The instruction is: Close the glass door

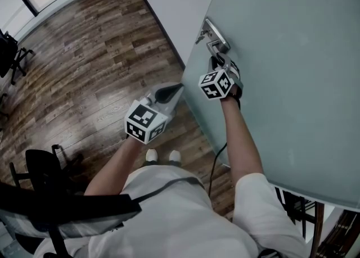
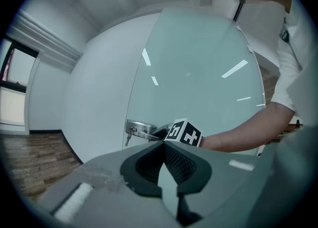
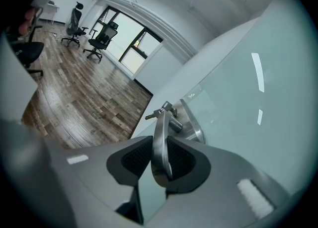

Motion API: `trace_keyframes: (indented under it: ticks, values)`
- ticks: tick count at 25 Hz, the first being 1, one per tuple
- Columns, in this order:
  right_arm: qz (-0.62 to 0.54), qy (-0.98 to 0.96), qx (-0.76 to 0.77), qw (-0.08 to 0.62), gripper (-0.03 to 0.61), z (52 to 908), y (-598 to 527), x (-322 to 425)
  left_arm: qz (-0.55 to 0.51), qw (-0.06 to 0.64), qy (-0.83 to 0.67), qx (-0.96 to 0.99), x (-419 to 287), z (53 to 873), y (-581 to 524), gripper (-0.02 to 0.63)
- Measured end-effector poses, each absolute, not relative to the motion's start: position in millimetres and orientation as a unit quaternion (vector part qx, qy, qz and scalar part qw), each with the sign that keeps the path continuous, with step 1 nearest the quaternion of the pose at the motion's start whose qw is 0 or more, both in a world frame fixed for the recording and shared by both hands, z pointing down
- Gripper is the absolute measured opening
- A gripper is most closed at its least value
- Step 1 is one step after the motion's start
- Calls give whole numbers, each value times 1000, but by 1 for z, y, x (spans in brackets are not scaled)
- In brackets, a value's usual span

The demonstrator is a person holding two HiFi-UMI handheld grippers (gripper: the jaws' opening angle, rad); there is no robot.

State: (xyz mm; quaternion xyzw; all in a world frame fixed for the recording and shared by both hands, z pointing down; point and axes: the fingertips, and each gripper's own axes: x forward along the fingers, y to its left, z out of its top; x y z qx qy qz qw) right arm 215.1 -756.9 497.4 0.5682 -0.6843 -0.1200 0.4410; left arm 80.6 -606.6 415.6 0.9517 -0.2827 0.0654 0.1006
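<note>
- The lever handle (image 3: 161, 127) of the glass door (image 3: 243, 93) was clamped by the right gripper (image 3: 160, 165).
- The left gripper (image 2: 163, 158) was seen closed and empty, beside the door.

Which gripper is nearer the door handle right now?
Right. The right gripper is closed on the door handle; the left gripper hangs apart from it, just short of the glass door.

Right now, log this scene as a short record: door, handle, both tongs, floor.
door: pale frosted glass door
handle: silver metal lever handle, with a small key sticking out of its plate
right tongs: shut on the handle
left tongs: shut, holding nothing
floor: dark wood-plank floor
</note>
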Motion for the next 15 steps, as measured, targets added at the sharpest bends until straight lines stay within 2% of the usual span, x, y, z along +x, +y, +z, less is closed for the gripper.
trace_keyframes:
  ticks: [15]
  values:
    - [-113,-695,545,455,95,497,-739,192,49,101,-298,948,43,409,-586,2]
